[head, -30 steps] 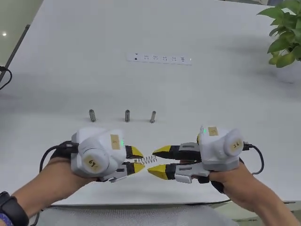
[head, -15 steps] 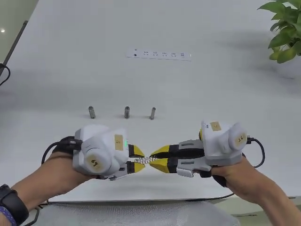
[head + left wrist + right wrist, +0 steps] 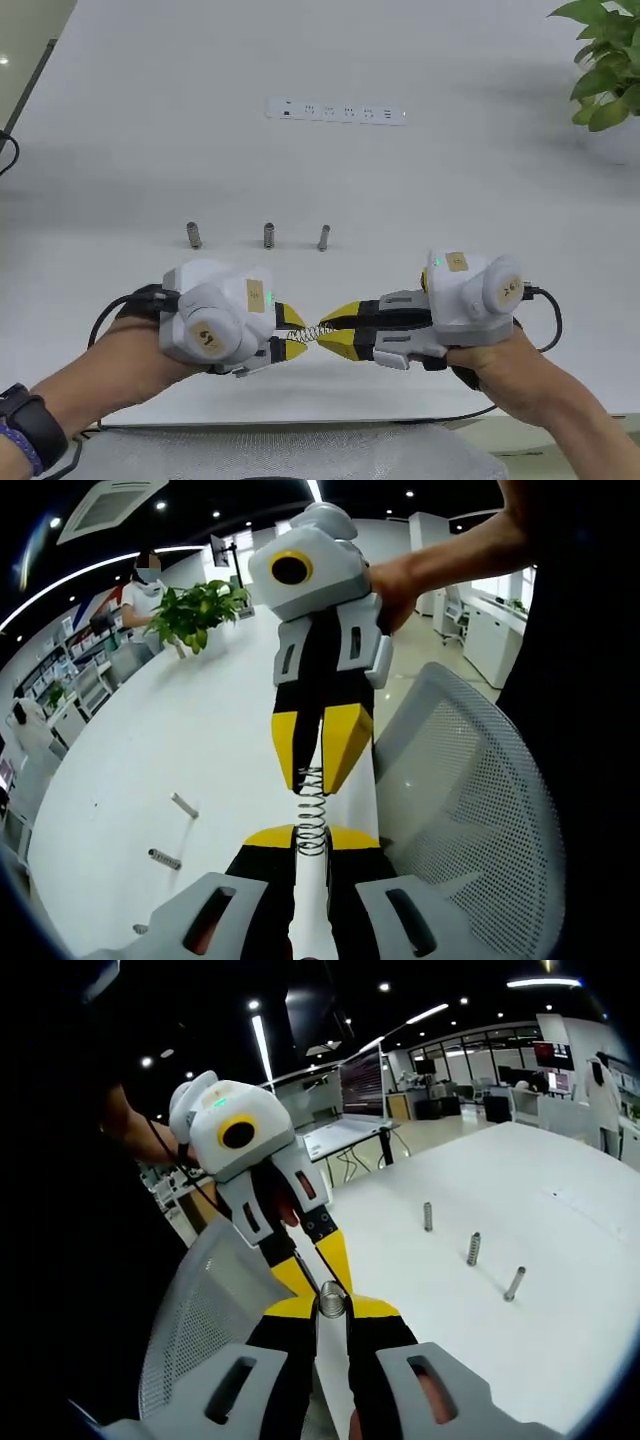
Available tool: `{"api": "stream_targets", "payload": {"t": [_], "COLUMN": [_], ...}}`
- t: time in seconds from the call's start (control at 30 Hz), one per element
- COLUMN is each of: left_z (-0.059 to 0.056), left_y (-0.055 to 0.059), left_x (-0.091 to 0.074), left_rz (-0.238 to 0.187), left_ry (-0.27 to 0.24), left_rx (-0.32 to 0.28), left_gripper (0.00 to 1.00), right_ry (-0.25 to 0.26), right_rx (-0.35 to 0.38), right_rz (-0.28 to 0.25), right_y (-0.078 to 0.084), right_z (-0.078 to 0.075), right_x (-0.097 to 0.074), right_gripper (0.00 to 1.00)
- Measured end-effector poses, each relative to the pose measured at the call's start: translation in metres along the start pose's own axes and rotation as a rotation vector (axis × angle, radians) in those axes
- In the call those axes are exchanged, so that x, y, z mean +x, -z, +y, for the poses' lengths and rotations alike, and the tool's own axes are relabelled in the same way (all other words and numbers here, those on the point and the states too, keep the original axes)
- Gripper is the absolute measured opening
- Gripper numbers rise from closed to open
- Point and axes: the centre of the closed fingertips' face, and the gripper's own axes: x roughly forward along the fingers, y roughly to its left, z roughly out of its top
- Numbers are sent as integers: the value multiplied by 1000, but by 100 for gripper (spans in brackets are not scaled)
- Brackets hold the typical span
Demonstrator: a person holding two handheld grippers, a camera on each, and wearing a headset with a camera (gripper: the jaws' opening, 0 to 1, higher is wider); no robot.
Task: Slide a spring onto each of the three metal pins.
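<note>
White left gripper, right gripper — yellow-tipped black fingers; black cables; dark wristband.

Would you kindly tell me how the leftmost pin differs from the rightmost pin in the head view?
The leftmost pin is spring-covered and looks thick and ribbed; the rightmost pin is bare, slim and smooth. The leftmost pin stands farther from the held spring than the rightmost pin. Both stand on the white table.

I count two pins wearing springs, one bare pin, one spare spring, a left gripper and right gripper, one power strip, one plant.
</note>
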Motion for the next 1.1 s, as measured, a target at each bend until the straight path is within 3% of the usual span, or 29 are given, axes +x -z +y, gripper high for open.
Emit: {"api": "stream_targets", "payload": {"t": [0.27,0.67,0.83,1.1], "left_z": [1,16,14,5], "left_y": [-2,-24,-26,-30], "left_x": [5,7,9,12], "left_rz": [-10,-145,-146,-147], "left_ry": [3,-23,-20,-3], "left_rx": [-29,-159,-150,-126], "left_gripper": [2,2,2,2], "right_ry": [17,52,33,5], "right_rx": [-18,-88,-116,-234], "right_rz": [4,37,100,279], "right_y": [-10,-31,-26,-10], "right_z": [1,-7,-5,-2], "right_x": [1,-8,-12,-15], "right_gripper": [9,9,9,17]}}
